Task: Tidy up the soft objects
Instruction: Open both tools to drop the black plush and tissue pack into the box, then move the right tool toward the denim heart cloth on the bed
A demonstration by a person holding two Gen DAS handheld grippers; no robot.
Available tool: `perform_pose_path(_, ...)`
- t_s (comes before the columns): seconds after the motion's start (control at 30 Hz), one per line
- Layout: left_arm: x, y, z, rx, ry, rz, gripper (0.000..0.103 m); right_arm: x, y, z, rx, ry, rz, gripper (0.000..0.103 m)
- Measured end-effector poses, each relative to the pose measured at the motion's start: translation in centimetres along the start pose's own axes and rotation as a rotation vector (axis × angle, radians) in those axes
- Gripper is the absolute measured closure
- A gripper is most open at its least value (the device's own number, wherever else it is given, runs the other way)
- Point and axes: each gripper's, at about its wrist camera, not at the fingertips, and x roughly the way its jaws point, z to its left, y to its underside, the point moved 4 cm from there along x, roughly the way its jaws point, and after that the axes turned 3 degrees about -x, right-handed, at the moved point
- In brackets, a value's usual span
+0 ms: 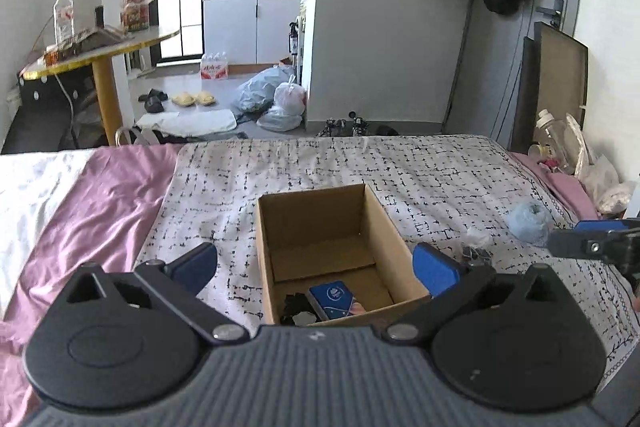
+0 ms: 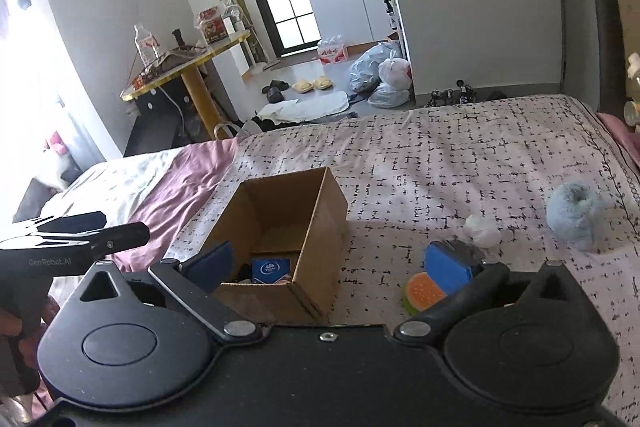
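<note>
On the bed (image 2: 460, 155) a cardboard box (image 2: 280, 223) stands left of the loose soft things, so the right gripper (image 2: 334, 265), jaws wide and empty, is nearer the orange plush slice (image 2: 422, 289) than the left gripper (image 1: 316, 269), jaws also wide over the box.

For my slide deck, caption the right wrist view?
Open right gripper over the cardboard box; fluffy blue toy and white puff wait on the bedspread.
</note>
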Motion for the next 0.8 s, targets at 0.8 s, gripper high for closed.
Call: perform_pose_path(0.8,0.8,1.8,-5.4,0.136,0.059,0.043,0.0,-3.9,2.8,-5.0,0.053,0.055,-0.033,0.0)
